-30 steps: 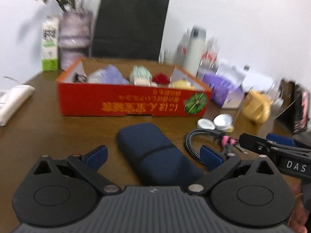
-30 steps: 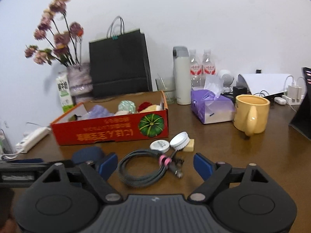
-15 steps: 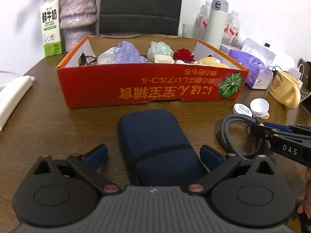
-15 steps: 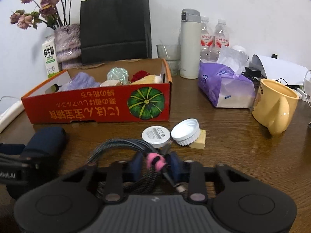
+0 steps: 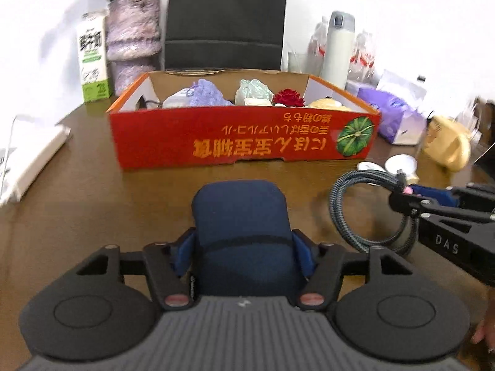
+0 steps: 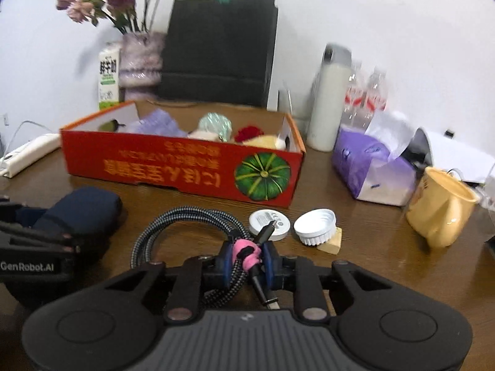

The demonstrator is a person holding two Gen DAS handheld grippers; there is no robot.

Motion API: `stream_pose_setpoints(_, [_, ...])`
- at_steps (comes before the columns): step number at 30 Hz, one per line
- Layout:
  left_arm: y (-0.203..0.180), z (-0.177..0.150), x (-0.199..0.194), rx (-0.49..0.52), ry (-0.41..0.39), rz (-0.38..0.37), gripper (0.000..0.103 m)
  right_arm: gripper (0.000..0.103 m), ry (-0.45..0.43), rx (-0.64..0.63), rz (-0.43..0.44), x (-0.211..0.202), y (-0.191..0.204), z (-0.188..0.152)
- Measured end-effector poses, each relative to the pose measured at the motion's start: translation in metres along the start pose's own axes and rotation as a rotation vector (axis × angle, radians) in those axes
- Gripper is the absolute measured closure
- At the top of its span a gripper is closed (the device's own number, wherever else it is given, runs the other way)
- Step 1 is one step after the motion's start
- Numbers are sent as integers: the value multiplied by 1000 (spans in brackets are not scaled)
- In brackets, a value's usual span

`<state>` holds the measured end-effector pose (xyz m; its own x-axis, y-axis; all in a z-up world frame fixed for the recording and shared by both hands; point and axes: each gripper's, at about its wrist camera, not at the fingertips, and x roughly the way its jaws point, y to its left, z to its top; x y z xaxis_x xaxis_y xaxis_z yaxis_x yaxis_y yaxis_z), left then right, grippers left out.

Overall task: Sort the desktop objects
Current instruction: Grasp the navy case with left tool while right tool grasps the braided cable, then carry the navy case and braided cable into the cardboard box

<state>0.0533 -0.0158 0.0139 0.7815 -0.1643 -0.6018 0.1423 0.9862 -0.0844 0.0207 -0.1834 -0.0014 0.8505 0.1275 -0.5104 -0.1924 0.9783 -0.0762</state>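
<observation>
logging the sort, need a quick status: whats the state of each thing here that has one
left hand-held gripper: closing around navy case
navy case: flat on table
right hand-held gripper: closing on cable
cable: coiled, pink tie
red box: open, holding items
yellow mug: upright

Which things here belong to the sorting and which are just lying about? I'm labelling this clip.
In the job:
- navy case, left gripper closing on it
- coiled cable, right gripper closing on it at its pink tie
- red box, already holding small items

Lying about:
- yellow mug
- tissue pack
- white flask
- milk carton
- black bag
</observation>
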Motion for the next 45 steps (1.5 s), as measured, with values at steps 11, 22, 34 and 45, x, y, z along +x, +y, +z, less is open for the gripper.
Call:
stream_pose_setpoints(11, [13, -44, -105, 13, -132, 34, 38, 84, -108, 6, 45, -104, 25, -33])
stream_pose_setpoints(22, [6, -67, -155, 40, -208, 30, 38, 84, -215, -18, 51, -162, 40, -43])
stream_pose_setpoints(34, [20, -36, -139, -21, -234, 55, 38, 84, -246, 14, 42, -145, 24, -23])
stream_pose_setpoints(45, [37, 123, -78, 33, -315, -16, 38, 84, -400, 2, 84, -86, 2, 101])
